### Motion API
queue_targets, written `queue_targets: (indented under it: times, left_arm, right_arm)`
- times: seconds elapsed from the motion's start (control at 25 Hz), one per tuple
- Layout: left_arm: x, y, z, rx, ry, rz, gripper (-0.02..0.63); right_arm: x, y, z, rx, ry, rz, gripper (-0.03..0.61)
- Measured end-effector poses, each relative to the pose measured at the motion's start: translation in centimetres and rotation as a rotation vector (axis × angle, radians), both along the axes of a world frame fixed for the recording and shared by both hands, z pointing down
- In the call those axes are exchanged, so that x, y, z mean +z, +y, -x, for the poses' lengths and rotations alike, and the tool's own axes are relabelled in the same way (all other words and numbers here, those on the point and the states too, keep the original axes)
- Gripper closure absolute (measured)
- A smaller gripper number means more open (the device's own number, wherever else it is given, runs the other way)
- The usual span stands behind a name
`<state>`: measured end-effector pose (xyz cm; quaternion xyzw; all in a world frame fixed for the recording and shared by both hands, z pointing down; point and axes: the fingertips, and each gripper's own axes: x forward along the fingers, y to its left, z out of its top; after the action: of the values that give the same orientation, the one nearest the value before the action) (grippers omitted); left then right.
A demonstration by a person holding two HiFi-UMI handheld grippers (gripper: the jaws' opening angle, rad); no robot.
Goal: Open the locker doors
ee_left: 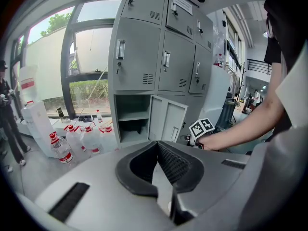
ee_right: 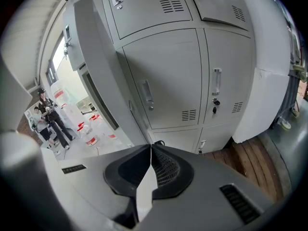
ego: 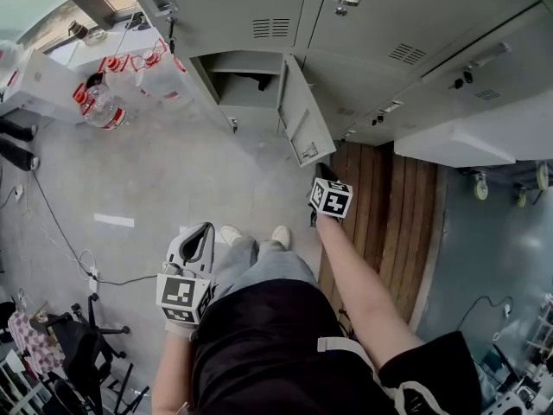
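The grey locker bank (ego: pixel 389 24) fills the top of the head view. One bottom locker (ego: pixel 242 83) stands open, its door (ego: pixel 304 118) swung out toward me. My right gripper (ego: pixel 321 176) is shut on nothing, just below that door's outer edge. In the right gripper view the shut right gripper (ee_right: pixel 151 147) points at closed lockers (ee_right: pixel 168 81), with the open door (ee_right: pixel 94 66) to its left. My left gripper (ego: pixel 200 233) is held low by my leg, shut and empty. The left gripper view shows the left gripper (ee_left: pixel 157 144), the open locker (ee_left: pixel 131 121) and its door (ee_left: pixel 166 121).
Several water bottles (ego: pixel 104 106) stand on the floor left of the lockers. Wooden boards (ego: pixel 380 206) lie under the right lockers, beside a white cabinet (ego: pixel 475 132). A cable (ego: pixel 78 249) and a black stand (ego: pixel 78 344) lie at lower left. A person (ee_left: pixel 7 114) stands by the window.
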<state>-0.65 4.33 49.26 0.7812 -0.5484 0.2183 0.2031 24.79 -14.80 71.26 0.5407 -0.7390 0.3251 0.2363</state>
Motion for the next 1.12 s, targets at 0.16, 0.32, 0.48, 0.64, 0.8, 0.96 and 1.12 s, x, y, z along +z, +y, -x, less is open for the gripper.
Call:
queue_targets:
  times: [0.16,0.32,0.48,0.64,0.8,0.96,1.12]
  left_arm:
    - [-0.5,-0.2,-1.0,-0.006,0.012,-0.010,0.595]
    - [-1.3,-0.8,-2.4,0.025,0.025,-0.043,0.595]
    - [-2.1,-1.9,-3.6,0.038,0.069,-0.078,0.595]
    - [-3.6,-3.2,-4.5,0.072,0.090,-0.123,0.595]
    - [-5.7,-4.2,-5.6,0.148,0.093,-0.173,0.595]
    - [-8.0,-5.1,-6.4,0.212,0.111,-0.214,0.595]
    - [-10.8,-5.8,-6.7,0.260,0.125,-0.262,0.595]
  right_arm:
    - [-2.3,1.4,0.0,-0.047,-0.023,-0.019,0.546]
    - [-5.7,3.6,0.7,-0.118,-0.051,-0.049,0.552]
    - [-10.7,5.6,1.6,-0.185,-0.083,-0.117,0.552]
    - [-16.7,7.3,2.2,-0.239,-0.107,-0.214,0.552]
    - [-22.4,8.8,2.6,-0.276,-0.132,-0.286,0.552]
    - [-27.5,9.8,2.8,-0.283,-0.153,-0.339,0.552]
    - [-31.8,11.0,3.4,-0.317,-0.123,-0.419,0.552]
